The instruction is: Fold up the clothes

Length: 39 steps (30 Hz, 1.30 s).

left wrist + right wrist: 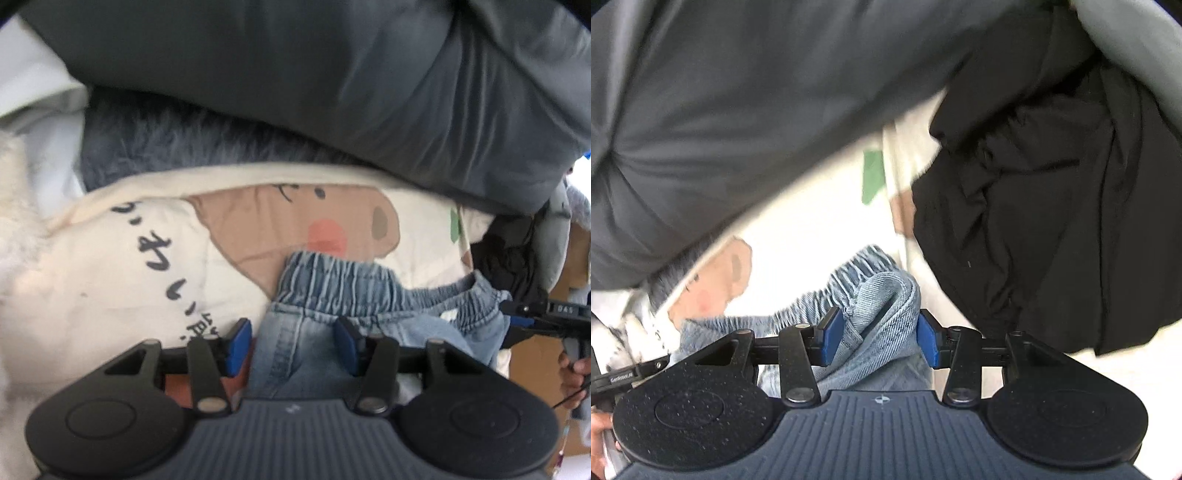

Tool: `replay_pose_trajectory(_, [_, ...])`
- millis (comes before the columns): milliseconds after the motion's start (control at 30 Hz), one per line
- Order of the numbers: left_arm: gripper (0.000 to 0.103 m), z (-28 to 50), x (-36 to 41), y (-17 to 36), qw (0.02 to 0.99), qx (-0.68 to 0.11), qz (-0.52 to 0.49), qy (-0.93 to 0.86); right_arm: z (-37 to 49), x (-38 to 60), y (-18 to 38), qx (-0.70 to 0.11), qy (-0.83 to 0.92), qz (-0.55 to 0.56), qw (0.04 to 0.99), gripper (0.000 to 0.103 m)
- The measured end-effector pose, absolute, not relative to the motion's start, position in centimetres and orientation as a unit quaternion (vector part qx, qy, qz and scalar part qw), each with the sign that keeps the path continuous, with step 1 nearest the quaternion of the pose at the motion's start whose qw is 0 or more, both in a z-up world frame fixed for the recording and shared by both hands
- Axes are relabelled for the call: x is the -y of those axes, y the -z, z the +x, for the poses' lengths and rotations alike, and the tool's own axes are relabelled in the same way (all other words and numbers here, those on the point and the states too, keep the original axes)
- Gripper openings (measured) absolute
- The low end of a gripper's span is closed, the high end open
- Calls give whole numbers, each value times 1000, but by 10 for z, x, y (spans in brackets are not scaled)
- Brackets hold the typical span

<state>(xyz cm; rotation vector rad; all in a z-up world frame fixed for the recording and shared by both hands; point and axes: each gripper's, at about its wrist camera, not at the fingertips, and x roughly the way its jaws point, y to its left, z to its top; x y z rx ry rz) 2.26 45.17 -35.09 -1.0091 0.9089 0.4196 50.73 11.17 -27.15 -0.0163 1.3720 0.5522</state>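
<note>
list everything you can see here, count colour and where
jeans: 1, light blue denim, on the cream sheet, waistband between both grippers
sheet: 1, cream with brown cartoon print, under the jeans
duvet: 1, dark grey, bunched behind the sheet
fluffy fabric: 1, grey-blue, under the duvet edge
black garment: 1, crumpled right of the jeans
left hand-held gripper: 1, black with blue pads, open around the denim
right hand-held gripper: 1, same, open around the waistband
hand: 1, holding the right gripper
</note>
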Motion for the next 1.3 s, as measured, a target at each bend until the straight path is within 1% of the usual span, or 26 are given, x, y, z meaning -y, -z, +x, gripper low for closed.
replay_pose_trajectory(100, [52, 31, -448, 355, 764, -427, -448, -183, 508, -109, 272, -635, -259, -9, 728, 50])
replay_pose_trajectory(133, [51, 34, -447, 355, 765, -430, -445, -180, 507, -108, 273, -639, -263, -9, 723, 50])
replay_pose_trajectory(167, [46, 36, -447, 355, 766, -432, -442, -176, 506, -108, 275, -643, -266, -10, 718, 50])
replay_pose_trajectory(233, [45, 38, -445, 356, 767, -436, -439, -171, 503, -109, 280, -644, -273, -24, 714, 49])
replay_pose_trajectory(267, [41, 37, -443, 355, 770, -437, -432, -172, 501, -111, 283, -643, -274, -35, 715, 45])
replay_pose_trajectory(300, [32, 36, -442, 354, 774, -438, -424, -173, 499, -113, 284, -638, -274, -46, 718, 39])
replay_pose_trajectory(333, [30, 35, -440, 353, 777, -438, -417, -174, 498, -116, 281, -630, -275, -58, 724, 29])
replay_pose_trajectory(367, [27, 35, -438, 352, 781, -439, -409, -174, 496, -119, 278, -621, -276, -70, 730, 22])
replay_pose_trajectory(433, [20, 30, -435, 348, 786, -436, -398, -181, 493, -125, 272, -602, -278, -93, 742, 16])
replay_pose_trajectory(467, [12, 26, -434, 345, 789, -432, -396, -186, 492, -128, 269, -593, -279, -105, 748, 11])
replay_pose_trajectory(533, [11, 15, -434, 336, 792, -415, -402, -196, 489, -134, 264, -574, -280, -129, 759, 4])
replay_pose_trajectory(733, [11, -4, -428, 301, 808, -389, -388, -213, 481, -151, 247, -514, -283, -194, 786, 4])
replay_pose_trajectory(1100, [11, -49, -415, 216, 840, -330, -337, -268, 486, -190, 217, -459, -313, -202, 806, 3])
replay_pose_trajectory(1167, [11, -50, -424, 217, 838, -327, -340, -274, 487, -197, 211, -449, -318, -203, 810, 3])
replay_pose_trajectory(1300, [11, -37, -446, 244, 829, -343, -335, -289, 493, -211, 211, -438, -318, -210, 814, 3])
